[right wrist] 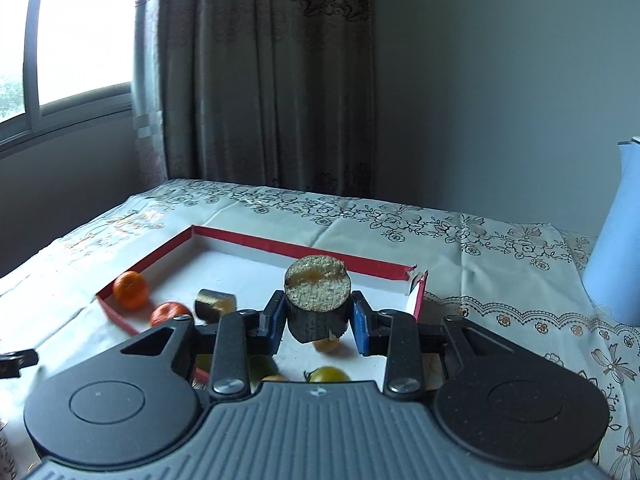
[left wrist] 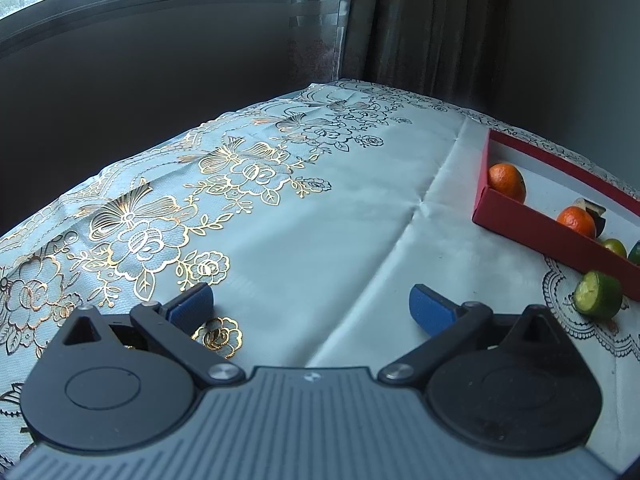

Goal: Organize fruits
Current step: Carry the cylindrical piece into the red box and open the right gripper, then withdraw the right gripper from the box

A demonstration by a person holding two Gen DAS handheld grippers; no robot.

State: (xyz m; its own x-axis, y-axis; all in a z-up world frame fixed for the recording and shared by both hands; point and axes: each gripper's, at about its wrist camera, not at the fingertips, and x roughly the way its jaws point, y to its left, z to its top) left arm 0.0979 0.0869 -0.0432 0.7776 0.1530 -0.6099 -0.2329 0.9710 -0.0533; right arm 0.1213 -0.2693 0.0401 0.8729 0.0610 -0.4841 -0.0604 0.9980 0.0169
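Note:
My right gripper [right wrist: 318, 318] is shut on a dark sugarcane piece [right wrist: 318, 304], holding it upright above the red box [right wrist: 304, 249]. In the box lie two oranges [right wrist: 130, 289] [right wrist: 168, 313], another sugarcane piece [right wrist: 214, 303] and small green fruits [right wrist: 328, 374]. My left gripper [left wrist: 312, 306] is open and empty over the tablecloth, left of the red box [left wrist: 520, 216]. In the left wrist view the box holds two oranges [left wrist: 507, 181] [left wrist: 576, 221] and a sugarcane piece [left wrist: 594, 214]. A halved green citrus [left wrist: 598, 294] lies outside the box.
The table carries a pale floral cloth [left wrist: 280, 220]. A light blue jug [right wrist: 616, 248] stands at the right. Curtains [right wrist: 264, 80] and a window [right wrist: 80, 32] are behind the table. A dark object [right wrist: 18, 360] sits at the left edge.

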